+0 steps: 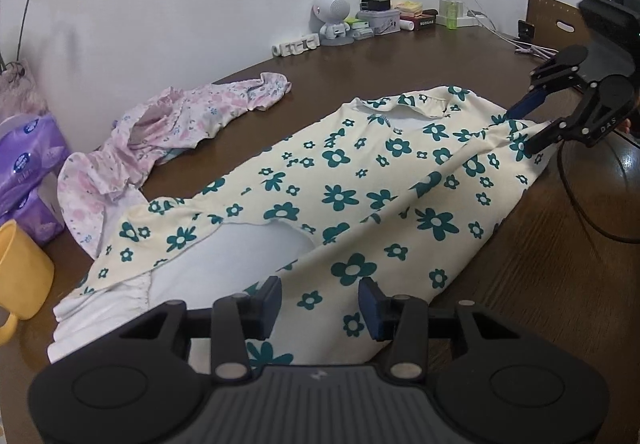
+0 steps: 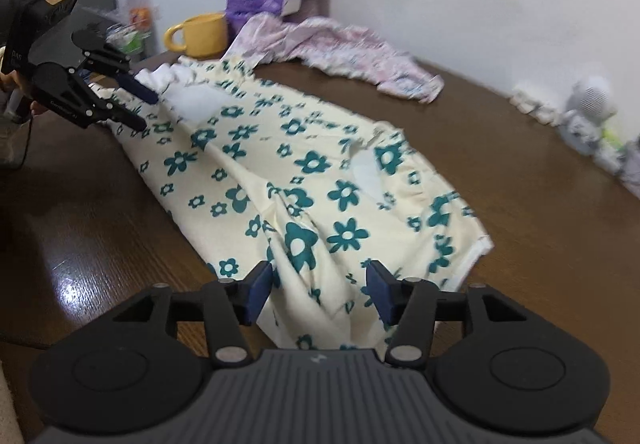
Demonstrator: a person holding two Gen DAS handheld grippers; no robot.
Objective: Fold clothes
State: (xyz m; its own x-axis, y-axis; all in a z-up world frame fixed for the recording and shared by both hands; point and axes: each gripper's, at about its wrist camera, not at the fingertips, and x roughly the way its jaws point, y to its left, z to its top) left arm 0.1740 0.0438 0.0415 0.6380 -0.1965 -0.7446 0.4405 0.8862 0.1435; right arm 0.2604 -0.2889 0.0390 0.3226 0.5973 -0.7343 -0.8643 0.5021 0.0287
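Observation:
A cream garment with teal flowers (image 1: 360, 184) lies spread lengthwise on the brown table (image 1: 540, 284). My left gripper (image 1: 320, 304) stands open over one end of it, near a white lining patch, and its pads do not press the cloth. At the far end my right gripper (image 1: 524, 128) is open too, with the garment's edge by its fingertips. In the right wrist view, the right gripper (image 2: 318, 292) straddles a raised fold of the flowered garment (image 2: 280, 172). The left gripper (image 2: 140, 110) sits at the opposite end. A crumpled pink floral garment (image 1: 168, 124) lies beside it near the wall.
A yellow mug (image 1: 20, 268) and purple tissue packs (image 1: 28, 164) stand at the table's left end. A small white robot figure (image 1: 334, 20), boxes and a green bottle (image 1: 452, 16) line the wall. A black cable (image 1: 580, 204) loops at the right.

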